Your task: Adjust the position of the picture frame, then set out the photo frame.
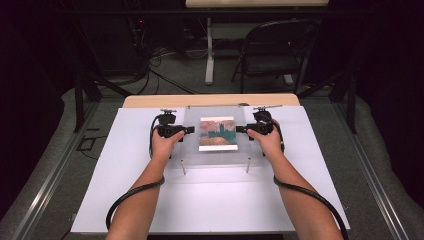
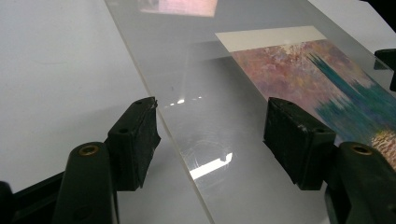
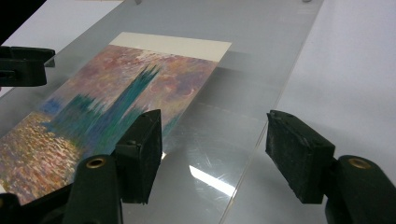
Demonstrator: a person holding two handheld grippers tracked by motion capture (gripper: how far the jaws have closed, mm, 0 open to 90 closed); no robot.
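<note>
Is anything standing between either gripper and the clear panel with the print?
Nothing visible does. The left gripper and right gripper each straddle an edge of the clear panel, jaws open, apart from it. The print lies mid-panel, away from both.

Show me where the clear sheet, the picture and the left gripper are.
clear sheet (image 1: pixel 192 150), high view, bare near-left part.
picture (image 1: pixel 218 133), high view, middle of the print.
left gripper (image 2: pixel 210 128), left gripper view, midway between its fingertips.

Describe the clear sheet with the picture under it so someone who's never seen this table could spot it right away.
On the white table cover, look to the middle of its far half, between the left gripper and the right gripper. There lies a clear plastic panel over a painted print of purple sky and teal towers. It is the see-through thing there.
</note>
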